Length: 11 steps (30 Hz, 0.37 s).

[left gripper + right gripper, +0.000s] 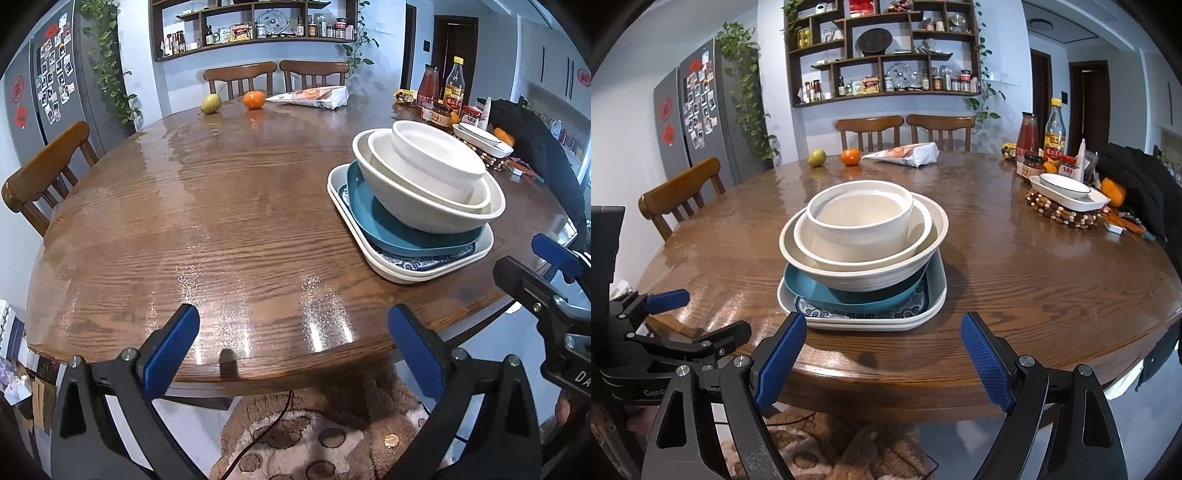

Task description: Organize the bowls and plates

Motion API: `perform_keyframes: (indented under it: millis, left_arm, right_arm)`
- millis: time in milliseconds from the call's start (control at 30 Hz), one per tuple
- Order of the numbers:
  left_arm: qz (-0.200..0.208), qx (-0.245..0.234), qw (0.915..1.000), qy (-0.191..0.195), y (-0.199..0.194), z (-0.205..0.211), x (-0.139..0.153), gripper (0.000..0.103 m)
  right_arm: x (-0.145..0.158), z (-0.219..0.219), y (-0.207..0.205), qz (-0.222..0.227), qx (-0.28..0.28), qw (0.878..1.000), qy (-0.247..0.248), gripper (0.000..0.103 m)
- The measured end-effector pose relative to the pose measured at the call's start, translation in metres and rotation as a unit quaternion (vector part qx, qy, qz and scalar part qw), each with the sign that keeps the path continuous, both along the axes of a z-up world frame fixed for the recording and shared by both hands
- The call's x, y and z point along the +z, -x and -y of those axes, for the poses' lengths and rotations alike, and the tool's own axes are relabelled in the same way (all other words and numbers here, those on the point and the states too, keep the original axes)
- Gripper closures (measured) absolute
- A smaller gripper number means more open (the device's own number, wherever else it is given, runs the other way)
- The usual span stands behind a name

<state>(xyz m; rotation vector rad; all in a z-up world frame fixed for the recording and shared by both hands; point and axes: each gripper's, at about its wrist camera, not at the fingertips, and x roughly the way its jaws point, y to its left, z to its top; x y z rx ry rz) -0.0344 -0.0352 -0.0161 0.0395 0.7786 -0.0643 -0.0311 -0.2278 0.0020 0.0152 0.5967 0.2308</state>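
Note:
One stack of dishes stands on the round wooden table (192, 206) (1015, 280). Three nested white bowls (432, 173) (860, 236) rest on a blue plate (384, 229) (809, 288), which lies on white rectangular plates (421, 271) (871, 323), one with a blue pattern. My left gripper (291, 343) hangs open at the table's near edge, left of the stack, with nothing between its blue pads. My right gripper (884, 354) is open just in front of the stack, apart from it, and shows in the left wrist view at the right edge (554, 269).
A white dish (1067, 190) sits on a beaded trivet (1060, 214) at the right, beside sauce bottles (1041, 144) and a black bag (1141, 184). A pear (817, 158), an orange (850, 156) and a packet (908, 152) lie at the far side. Wooden chairs (44, 173) surround the table.

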Motion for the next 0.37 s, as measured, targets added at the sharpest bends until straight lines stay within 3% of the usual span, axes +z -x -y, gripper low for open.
perform_keyframes:
  millis: [367]
  left_arm:
    - [0.0, 0.001, 1.0, 0.002, 0.0004, -0.0007, 0.0005, 0.001]
  right_arm:
    - [-0.0024, -0.0011, -0.0026, -0.004, -0.002, 1.0, 0.005, 0.017]
